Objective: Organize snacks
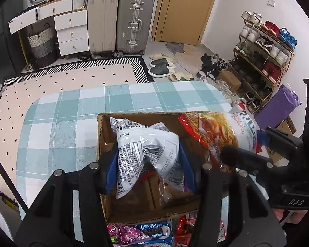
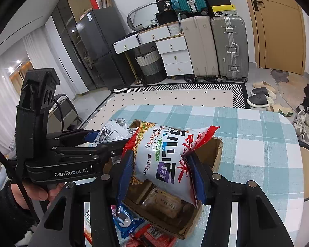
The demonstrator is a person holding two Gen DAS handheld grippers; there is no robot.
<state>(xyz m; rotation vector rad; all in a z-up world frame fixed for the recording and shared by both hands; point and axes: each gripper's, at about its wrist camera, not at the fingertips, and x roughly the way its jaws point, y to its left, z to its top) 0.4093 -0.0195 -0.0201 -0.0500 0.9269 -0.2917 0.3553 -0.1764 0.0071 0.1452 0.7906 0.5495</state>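
Note:
An open cardboard box [image 1: 102, 144] stands on the blue-checked table [image 1: 61, 123]. My left gripper [image 1: 148, 162] is shut on a white and silver snack bag [image 1: 138, 150] whose printed back faces me, held over the box's inside. My right gripper [image 2: 160, 170] is shut on a noodle snack bag [image 2: 164, 154], white with red ends, above the box [image 2: 214, 154]. That noodle bag [image 1: 214, 127] shows at the right of the left wrist view, over the box's right side. Brown packets [image 2: 164, 203] lie in the box bottom.
Loose snack packs lie at the near table edge: a blue cookie pack [image 1: 154, 231], a purple bag [image 1: 123, 233], red packets [image 1: 185, 226]. Beyond the table are a dotted rug [image 1: 72, 78], suitcases [image 1: 134, 22], a shoe rack [image 1: 263, 51] and a door [image 1: 185, 8].

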